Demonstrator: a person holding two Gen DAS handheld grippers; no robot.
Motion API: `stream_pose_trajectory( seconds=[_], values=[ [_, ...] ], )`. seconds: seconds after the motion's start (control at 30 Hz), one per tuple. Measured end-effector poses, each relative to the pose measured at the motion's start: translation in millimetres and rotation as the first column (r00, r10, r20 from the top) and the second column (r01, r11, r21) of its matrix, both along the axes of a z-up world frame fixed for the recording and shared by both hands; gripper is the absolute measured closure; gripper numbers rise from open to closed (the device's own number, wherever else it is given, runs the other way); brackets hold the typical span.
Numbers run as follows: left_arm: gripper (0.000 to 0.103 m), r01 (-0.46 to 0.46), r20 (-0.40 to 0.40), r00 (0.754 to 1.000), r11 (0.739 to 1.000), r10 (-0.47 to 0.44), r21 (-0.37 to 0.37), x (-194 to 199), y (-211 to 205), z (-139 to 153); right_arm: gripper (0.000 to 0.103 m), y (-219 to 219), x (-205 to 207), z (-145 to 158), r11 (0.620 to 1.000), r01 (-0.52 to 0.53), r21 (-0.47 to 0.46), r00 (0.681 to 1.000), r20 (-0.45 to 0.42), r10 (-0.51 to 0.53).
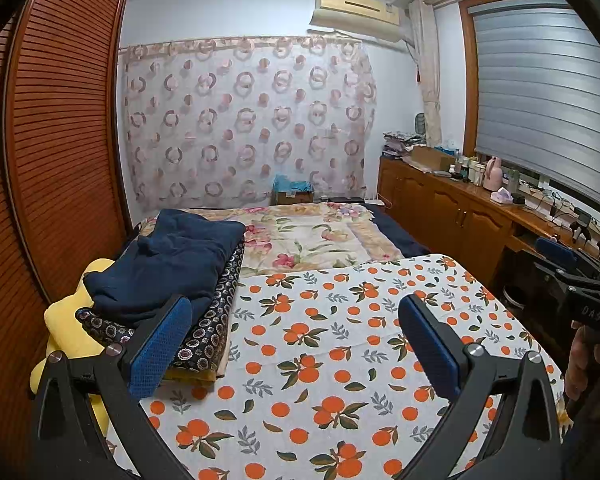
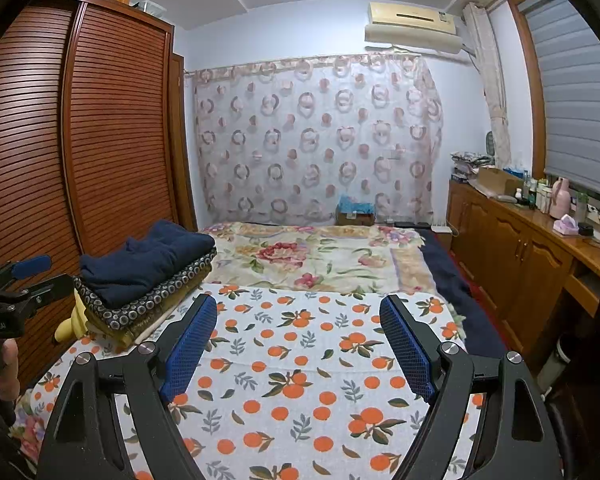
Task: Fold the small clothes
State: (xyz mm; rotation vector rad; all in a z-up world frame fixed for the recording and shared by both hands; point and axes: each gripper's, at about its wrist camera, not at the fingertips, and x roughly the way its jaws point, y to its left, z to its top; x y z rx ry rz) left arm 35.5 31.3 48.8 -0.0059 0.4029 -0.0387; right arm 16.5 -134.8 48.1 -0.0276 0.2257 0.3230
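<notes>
A folded dark blue garment (image 1: 168, 260) lies on top of a stack with a dark patterned cloth (image 1: 212, 320) at the left of the orange-print cloth (image 1: 320, 360). The stack also shows in the right wrist view (image 2: 148, 256). My left gripper (image 1: 296, 316) is open and empty, held above the orange-print cloth just right of the stack. My right gripper (image 2: 298, 316) is open and empty above the same cloth (image 2: 300, 380). The right gripper shows at the right edge of the left wrist view (image 1: 580, 280), and the left gripper at the left edge of the right wrist view (image 2: 16, 284).
A yellow soft toy (image 1: 66, 328) lies beside the stack. A floral blanket (image 1: 312, 236) covers the bed beyond. A slatted wooden wardrobe (image 1: 52, 152) stands at the left. A wooden cabinet (image 1: 460, 208) with bottles runs along the right under a window blind.
</notes>
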Motion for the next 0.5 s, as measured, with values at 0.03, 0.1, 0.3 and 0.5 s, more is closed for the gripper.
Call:
stream_pose_trajectory(
  seconds=[0.03,0.1,0.3,0.5],
  values=[
    [0.000,0.000,0.000,1.000,1.000,0.000,0.001,0.6,-0.4,-0.4,0.018,-2.1,1.4,0.5,1.000,-0.001,0.000,1.000,0.000,0.001],
    [0.000,-0.002,0.000,1.000,1.000,0.002,0.002,-0.1,-0.1,0.1,0.018,-3.2,1.2,1.1,1.000,0.002,-0.001,1.000,0.002,-0.002],
    [0.000,0.000,0.001,1.000,1.000,0.000,0.003,0.1,0.1,0.2,0.018,-9.2,3.5,1.3,1.000,0.001,-0.001,1.000,0.003,-0.001],
    [0.000,0.000,0.001,1.000,1.000,0.000,0.002,0.1,0.0,0.1,0.018,-14.0,5.5,3.4,1.000,-0.001,-0.002,1.000,0.001,0.001]
  ],
)
